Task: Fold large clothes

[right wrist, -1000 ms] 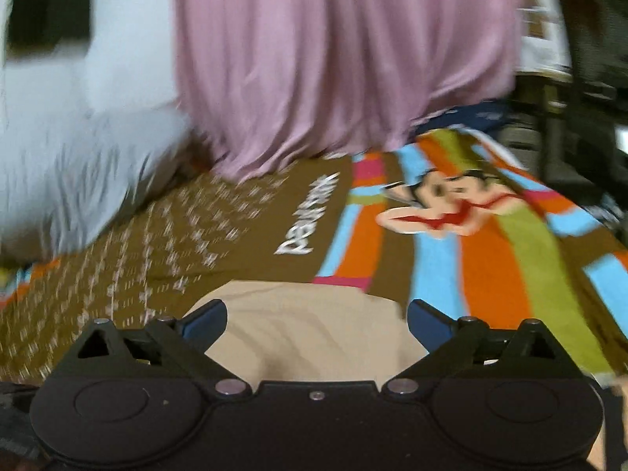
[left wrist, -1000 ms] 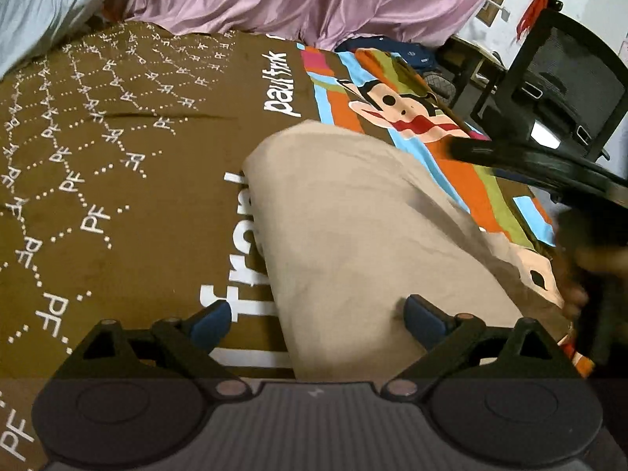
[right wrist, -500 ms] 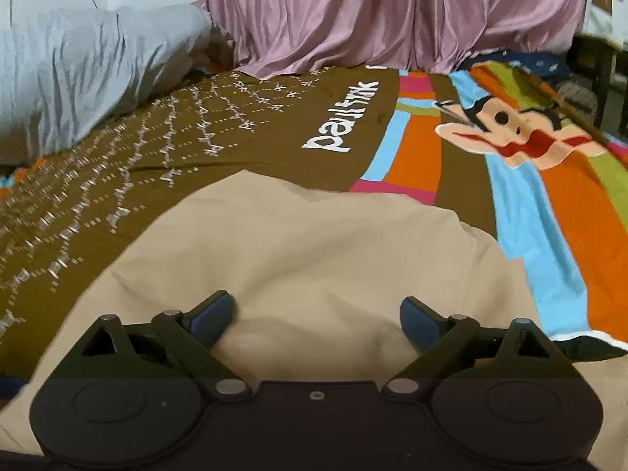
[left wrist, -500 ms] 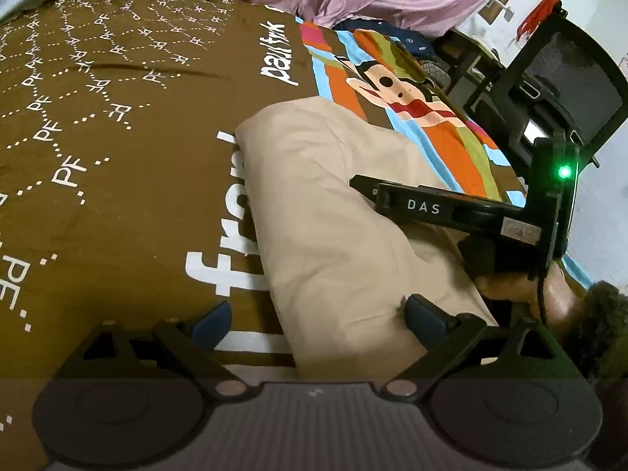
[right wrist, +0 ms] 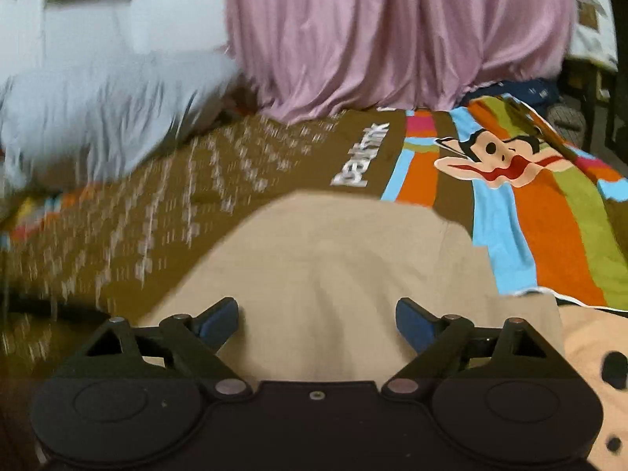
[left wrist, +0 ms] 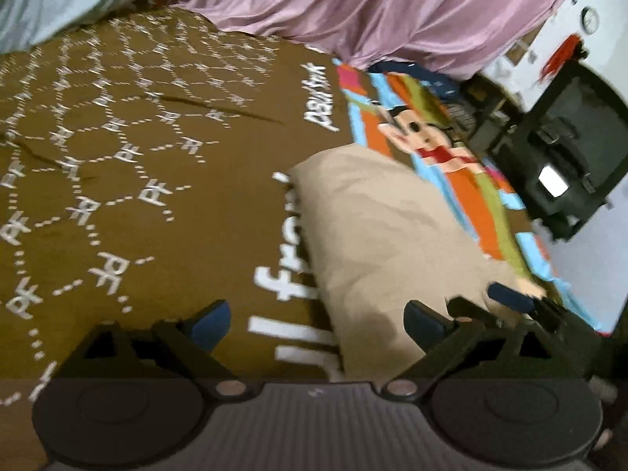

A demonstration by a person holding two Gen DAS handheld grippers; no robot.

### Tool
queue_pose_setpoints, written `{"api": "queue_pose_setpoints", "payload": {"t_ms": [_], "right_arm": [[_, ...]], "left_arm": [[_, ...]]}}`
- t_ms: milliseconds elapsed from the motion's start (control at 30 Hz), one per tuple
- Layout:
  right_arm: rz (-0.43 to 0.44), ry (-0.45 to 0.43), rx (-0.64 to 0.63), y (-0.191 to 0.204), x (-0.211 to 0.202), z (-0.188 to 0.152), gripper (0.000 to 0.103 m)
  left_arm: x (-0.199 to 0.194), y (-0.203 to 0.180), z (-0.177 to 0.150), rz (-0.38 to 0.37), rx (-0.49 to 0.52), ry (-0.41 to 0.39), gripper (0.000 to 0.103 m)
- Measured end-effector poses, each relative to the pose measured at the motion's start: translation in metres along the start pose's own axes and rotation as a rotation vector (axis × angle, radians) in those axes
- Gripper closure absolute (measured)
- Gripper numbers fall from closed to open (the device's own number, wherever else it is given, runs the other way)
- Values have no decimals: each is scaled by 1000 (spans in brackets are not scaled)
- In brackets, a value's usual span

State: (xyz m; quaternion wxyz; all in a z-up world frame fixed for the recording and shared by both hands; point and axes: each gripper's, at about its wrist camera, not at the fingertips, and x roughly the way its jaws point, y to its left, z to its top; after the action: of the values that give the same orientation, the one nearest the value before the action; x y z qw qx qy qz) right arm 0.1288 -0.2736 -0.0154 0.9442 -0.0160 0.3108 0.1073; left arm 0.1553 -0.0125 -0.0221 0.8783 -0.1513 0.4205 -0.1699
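Observation:
A beige garment lies folded into a long strip on the brown patterned blanket of a bed. My left gripper hovers open over the strip's near left edge, its right finger above the cloth and its left finger above the blanket. Low at the right of the left wrist view, a blue fingertip of my right gripper shows at the strip's near right side. In the right wrist view the garment spreads under my right gripper. Its jaws are closing a little but still stand wide, pads apart from the cloth.
A pink curtain hangs behind the bed and a grey pillow lies at the far left. The blanket's striped cartoon part runs along the right edge. A black chair stands beyond that edge.
In the left wrist view the right gripper has dropped from across the garment's middle to its near right corner. Both views have swung and blurred, and the right jaws have narrowed slightly.

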Motion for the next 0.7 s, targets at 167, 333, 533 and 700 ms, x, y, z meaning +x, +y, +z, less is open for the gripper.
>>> {"api": "queue_pose_setpoints", "payload": {"t_ms": [167, 333, 533, 700], "right_arm": [[-18, -75, 106, 4, 6, -45, 13], [-11, -64, 95, 5, 10, -43, 13], [-47, -160, 123, -6, -22, -30, 15], [-134, -122, 133, -24, -21, -35, 14]], "left_arm": [[-8, -5, -9, 34, 5, 2, 4], [-10, -10, -12, 54, 14, 7, 4], [-14, -20, -11, 50, 24, -20, 2], [1, -36, -10, 4, 26, -21, 2]]}}
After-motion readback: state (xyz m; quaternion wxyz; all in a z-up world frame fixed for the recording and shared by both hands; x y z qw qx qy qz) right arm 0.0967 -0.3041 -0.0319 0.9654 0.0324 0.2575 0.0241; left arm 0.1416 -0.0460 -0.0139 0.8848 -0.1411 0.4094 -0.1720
